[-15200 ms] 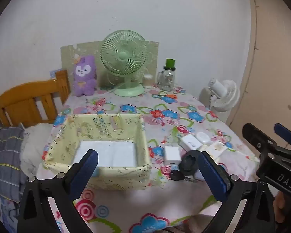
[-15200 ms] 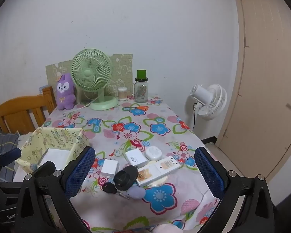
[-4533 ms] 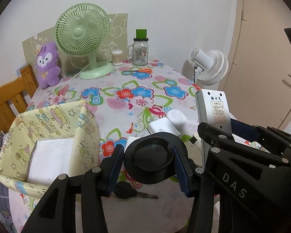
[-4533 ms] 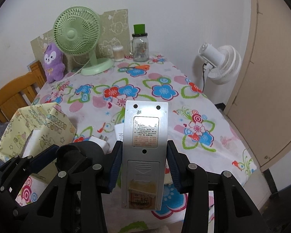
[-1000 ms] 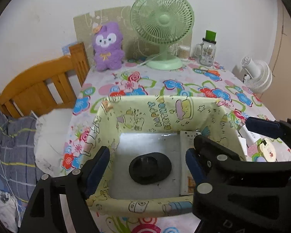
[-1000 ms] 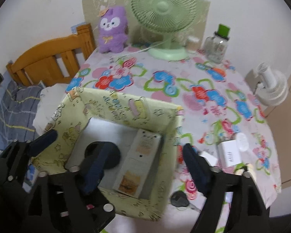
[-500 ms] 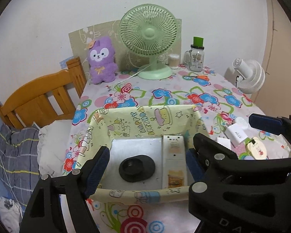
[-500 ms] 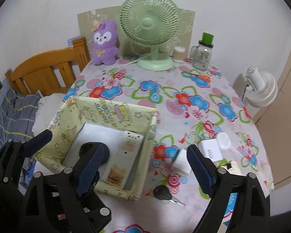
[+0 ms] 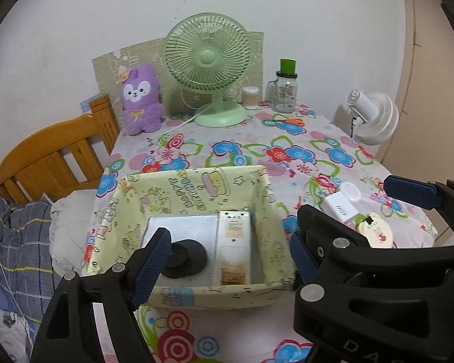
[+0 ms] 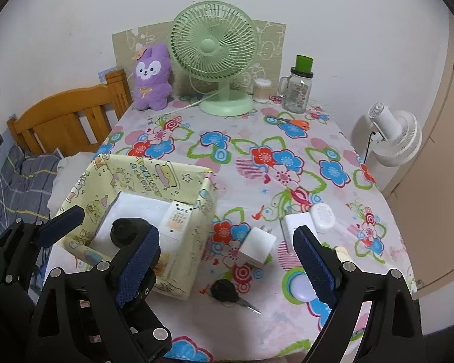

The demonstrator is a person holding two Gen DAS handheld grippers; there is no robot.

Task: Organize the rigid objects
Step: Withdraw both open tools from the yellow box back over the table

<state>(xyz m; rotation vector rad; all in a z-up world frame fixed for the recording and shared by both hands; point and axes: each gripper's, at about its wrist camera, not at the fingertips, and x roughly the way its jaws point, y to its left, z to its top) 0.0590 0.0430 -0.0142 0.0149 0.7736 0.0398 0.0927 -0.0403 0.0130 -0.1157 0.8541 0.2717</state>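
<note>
A yellow fabric box (image 9: pixel 196 187) stands at the table's near left. In it lie a black round disc (image 9: pixel 186 257) and a grey remote-like device (image 9: pixel 233 248). My left gripper (image 9: pixel 228 251) hangs open above the box's near wall, holding nothing. My right gripper (image 10: pixel 225 251) is open and empty too, just right of the box (image 10: pixel 154 178). Below and beyond it lie a white charger cube (image 10: pixel 255 248), a black car key (image 10: pixel 225 292), a white adapter (image 10: pixel 293 227) and a white round case (image 10: pixel 322 213). A cream round item (image 9: pixel 375 234) shows only in the left wrist view.
At the table's far edge stand a green fan (image 10: pixel 215 48), a purple plush (image 10: pixel 152 75) and a glass jar with a green lid (image 10: pixel 298 90); orange scissors (image 10: pixel 298 124) lie nearby. A wooden chair (image 9: pixel 51 157) is left, a white floor fan (image 10: pixel 393 136) right.
Both grippers have drawn back and upward from the box, so it looks smaller and farther. The disc and the grey device stay inside it. The right jaws stand wider.
</note>
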